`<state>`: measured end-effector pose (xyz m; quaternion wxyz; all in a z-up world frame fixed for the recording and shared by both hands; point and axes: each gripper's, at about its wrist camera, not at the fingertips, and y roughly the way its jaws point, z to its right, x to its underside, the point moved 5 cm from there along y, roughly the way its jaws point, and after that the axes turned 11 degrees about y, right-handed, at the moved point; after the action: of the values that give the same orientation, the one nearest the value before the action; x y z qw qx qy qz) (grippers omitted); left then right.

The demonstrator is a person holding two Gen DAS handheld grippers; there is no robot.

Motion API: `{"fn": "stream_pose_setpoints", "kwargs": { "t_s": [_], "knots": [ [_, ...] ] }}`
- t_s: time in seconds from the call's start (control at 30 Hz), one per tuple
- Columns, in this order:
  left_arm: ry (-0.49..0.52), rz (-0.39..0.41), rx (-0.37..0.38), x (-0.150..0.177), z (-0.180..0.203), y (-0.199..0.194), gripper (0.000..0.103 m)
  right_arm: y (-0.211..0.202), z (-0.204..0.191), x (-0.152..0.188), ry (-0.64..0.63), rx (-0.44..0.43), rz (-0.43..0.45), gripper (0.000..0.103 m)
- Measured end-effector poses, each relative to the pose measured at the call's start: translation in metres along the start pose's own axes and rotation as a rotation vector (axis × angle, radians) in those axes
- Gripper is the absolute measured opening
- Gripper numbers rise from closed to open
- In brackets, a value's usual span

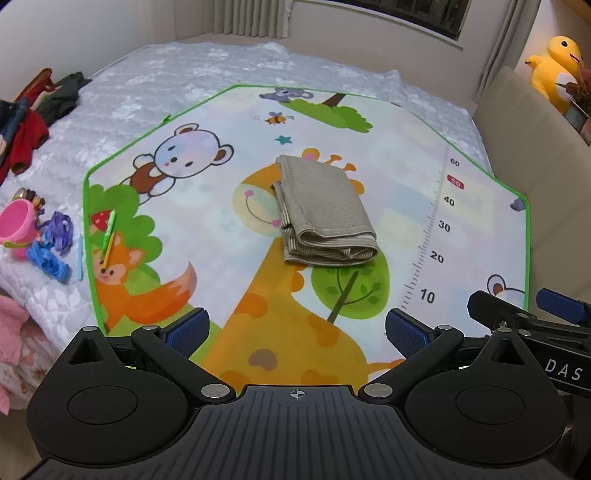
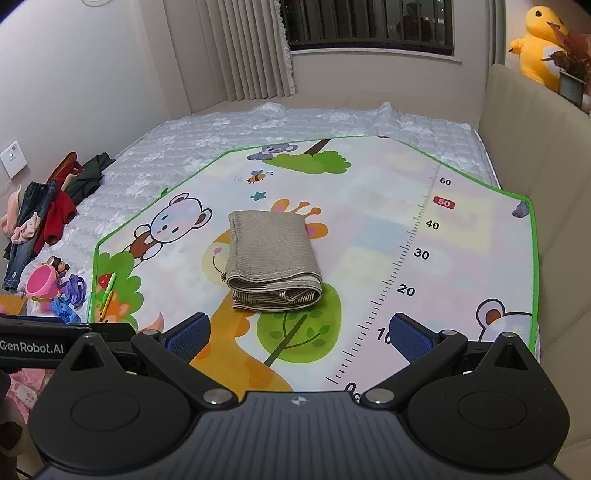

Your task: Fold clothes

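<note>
folded beige garment (image 1: 325, 210) on play mat (image 1: 221, 206) | left hand-held gripper (image 1: 295, 332) released | right hand-held gripper (image 2: 299, 336) released

Mounted behind the left hand-held gripper (image 1: 295, 328), looking forward and down along its two spread fingers over the near edge of the play mat (image 1: 207, 236) on the bed (image 1: 192, 77). Same setup behind the right hand-held gripper (image 2: 299, 334), held beside the left one, facing the same way from slightly farther right. Both set well back from the folded cloth (image 1: 323, 210) ahead. Shared: mat, cloth, far wall, window (image 2: 369, 26), toys off to the left.
</note>
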<state>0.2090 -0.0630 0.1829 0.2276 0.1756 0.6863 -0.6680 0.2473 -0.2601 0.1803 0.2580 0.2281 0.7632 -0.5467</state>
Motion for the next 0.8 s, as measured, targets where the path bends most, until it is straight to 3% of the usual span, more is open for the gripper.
{"fn": "stream_pose_setpoints", "kwargs": {
  "t_s": [0.8],
  "knots": [
    [-0.007,-0.024,0.016,0.0,0.003,0.012,0.103,0.008,0.005,0.001,0.009,0.014,-0.019,0.103]
  ]
}}
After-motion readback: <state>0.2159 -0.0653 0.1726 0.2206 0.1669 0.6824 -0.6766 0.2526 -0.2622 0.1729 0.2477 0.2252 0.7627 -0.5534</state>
